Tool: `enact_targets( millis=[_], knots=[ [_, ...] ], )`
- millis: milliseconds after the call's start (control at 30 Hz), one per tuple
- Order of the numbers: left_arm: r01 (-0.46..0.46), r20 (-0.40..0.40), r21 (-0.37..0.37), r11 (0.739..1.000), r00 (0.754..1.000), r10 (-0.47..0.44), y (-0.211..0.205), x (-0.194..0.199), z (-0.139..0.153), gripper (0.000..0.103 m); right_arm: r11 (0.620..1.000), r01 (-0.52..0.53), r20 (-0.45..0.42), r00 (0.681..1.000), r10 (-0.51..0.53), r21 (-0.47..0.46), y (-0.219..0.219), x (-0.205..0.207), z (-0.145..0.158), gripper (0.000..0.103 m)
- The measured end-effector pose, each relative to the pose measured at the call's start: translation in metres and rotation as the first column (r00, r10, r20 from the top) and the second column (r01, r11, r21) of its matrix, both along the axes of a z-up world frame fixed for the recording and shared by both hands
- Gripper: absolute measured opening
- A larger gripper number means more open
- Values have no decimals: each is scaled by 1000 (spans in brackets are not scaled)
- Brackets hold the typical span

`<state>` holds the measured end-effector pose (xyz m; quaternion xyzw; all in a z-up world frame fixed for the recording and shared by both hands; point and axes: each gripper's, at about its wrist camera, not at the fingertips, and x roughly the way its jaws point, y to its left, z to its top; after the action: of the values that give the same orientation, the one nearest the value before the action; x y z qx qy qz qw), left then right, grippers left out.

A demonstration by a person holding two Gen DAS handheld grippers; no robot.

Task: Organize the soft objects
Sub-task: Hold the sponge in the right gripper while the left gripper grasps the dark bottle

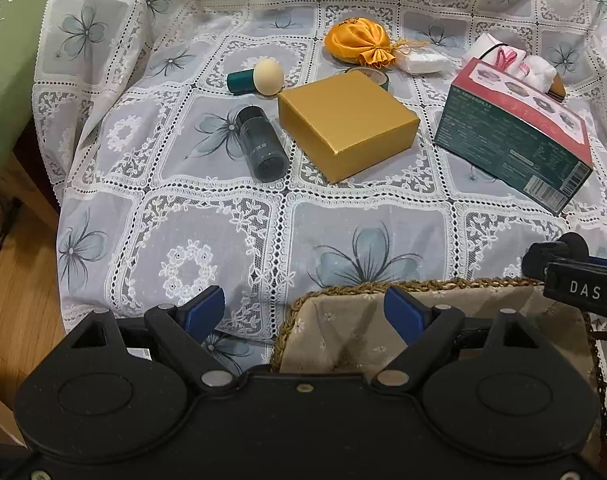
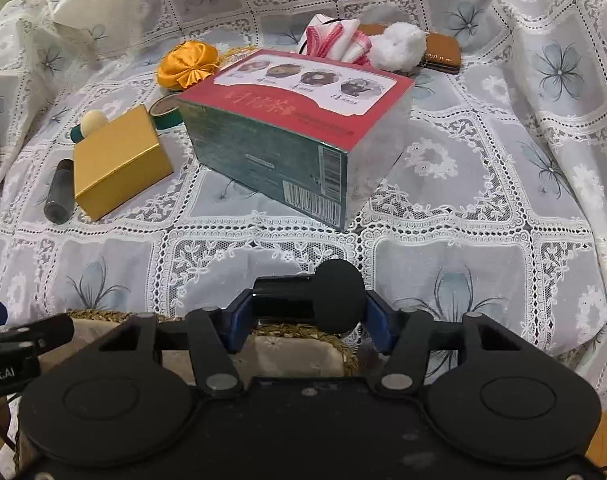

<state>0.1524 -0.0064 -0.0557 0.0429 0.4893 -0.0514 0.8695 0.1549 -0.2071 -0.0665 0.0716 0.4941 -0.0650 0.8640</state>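
Item 1, right gripper [image 2: 303,322]: jaws closed onto a black sponge applicator [image 2: 319,298], a short black handle with a round dark head, held crosswise between the blue pads just above the far rim of the basket [image 2: 299,330]

Item 2, left gripper [image 1: 303,312]: jaws spread wide, nothing between them; the left pad over the lace cloth [image 1: 231,248], the right pad over the basket's fabric lining

Item 3, basket: woven straw rim, beige flowered liner, nearest the cameras, directly beneath both grippers

Item 4, gold box [image 1: 345,124]: flat, square, lid on, mid-bench on the cloth

Item 5, dark cylindrical bottle [image 1: 259,142]: lying on its side, just left of the gold box

Item 6, teal-handled applicator with cream sponge head [image 1: 257,78]: lying down, behind the bottle, near the gold box's far corner

Item 7, orange satin pouch [image 1: 355,42]: gathered at the neck with a gold cord, at the far side of the cloth; a roll of green tape [image 1: 373,76] lies between it and the gold box

Item 8, red-and-green carton [image 2: 295,136]: printed top, barcode on the near end, right of the gold box

Item 9, behind the carton: folded pink-striped white cloths [image 2: 335,40], a white fluffy ball [image 2: 397,52], a small brown case [image 2: 441,54], close together
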Motion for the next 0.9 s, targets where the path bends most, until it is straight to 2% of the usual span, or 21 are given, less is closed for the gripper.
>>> enact_targets(
  millis=[200, 467, 633, 800, 900],
  knots=[
    [-15, 11, 1, 1000, 1000, 15, 7, 7, 0, 83, 1000, 5, -2, 1000, -5, -7, 4, 5, 0, 57],
    [-30, 45, 16, 999, 999, 29, 20, 35, 5, 83, 999, 15, 9, 1000, -15, 30, 0, 5, 8, 57],
    [-41, 96, 71, 997, 995, 34, 32, 52, 11, 84, 999, 0, 31, 1000, -2, 47, 3, 7, 17, 57],
    [-137, 125, 109, 985, 984, 123, 48, 68, 10, 84, 998, -14, 45, 999, 11, 64, 7, 10, 22, 57],
    [-156, 114, 162, 974, 984, 139, 49, 78, 0, 83, 997, -24, 47, 999, 20, 70, 11, 12, 23, 57]
  ],
)
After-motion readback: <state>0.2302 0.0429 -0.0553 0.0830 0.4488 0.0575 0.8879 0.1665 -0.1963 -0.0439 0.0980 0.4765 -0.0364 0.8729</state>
